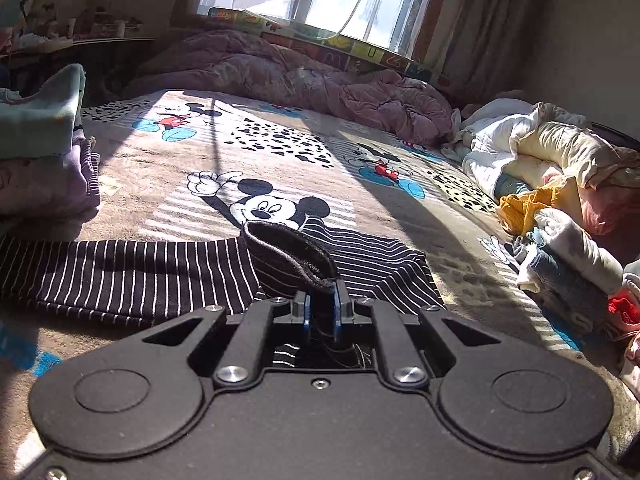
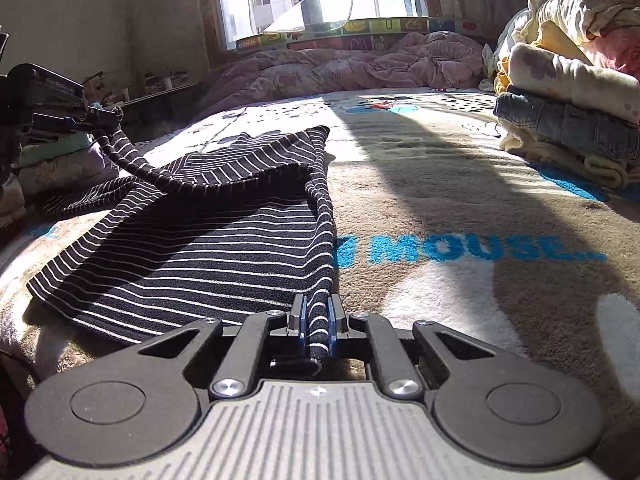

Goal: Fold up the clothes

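Note:
A black garment with thin white stripes (image 2: 200, 248) lies spread on the Mickey Mouse blanket (image 2: 440, 184). My right gripper (image 2: 317, 326) is shut on its near right edge, low over the blanket. My left gripper (image 1: 321, 312) is shut on a bunched edge of the same garment (image 1: 120, 276), which rises in a dark fold in front of the fingers. In the right wrist view the left gripper (image 2: 106, 118) shows at the far left, holding a striped strip lifted off the blanket.
A pile of unfolded clothes (image 1: 560, 184) lies on the right of the bed, also in the right wrist view (image 2: 568, 92). Folded clothes (image 1: 44, 136) are stacked at the left. A crumpled pink quilt (image 1: 300, 76) lies at the back under the window.

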